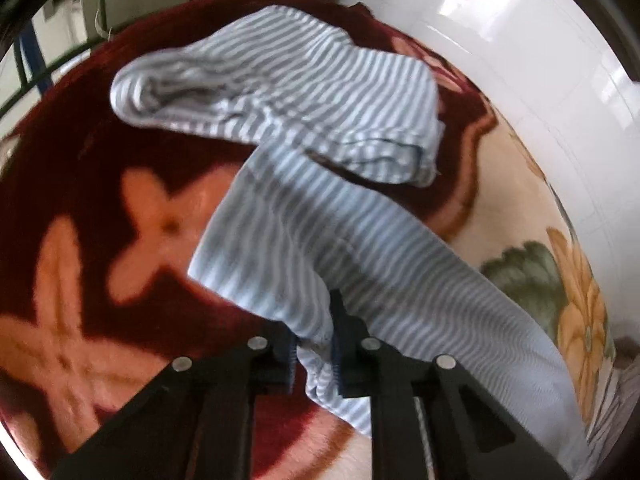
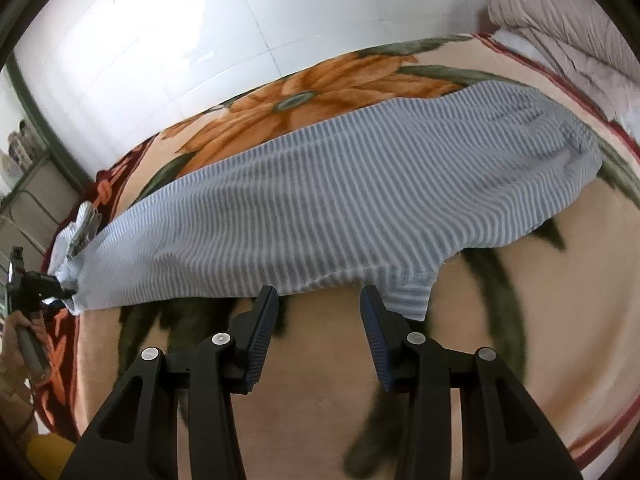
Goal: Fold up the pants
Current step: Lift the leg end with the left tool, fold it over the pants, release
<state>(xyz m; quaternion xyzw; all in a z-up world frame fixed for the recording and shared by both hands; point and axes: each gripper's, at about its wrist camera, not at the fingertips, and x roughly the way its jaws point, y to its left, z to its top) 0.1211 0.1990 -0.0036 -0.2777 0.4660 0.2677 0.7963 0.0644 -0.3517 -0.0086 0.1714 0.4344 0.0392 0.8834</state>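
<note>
The striped pants (image 2: 340, 196) lie stretched across a flowered blanket (image 2: 520, 320). The left gripper (image 1: 314, 356) has its fingers pinched on one leg's end; the right gripper (image 2: 318, 308) hovers half-open at the near edge, holding nothing.

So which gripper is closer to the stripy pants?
Left. The left gripper is pinching the pants between its fingers. The right gripper is open, just short of the pants' near edge, touching nothing.
</note>
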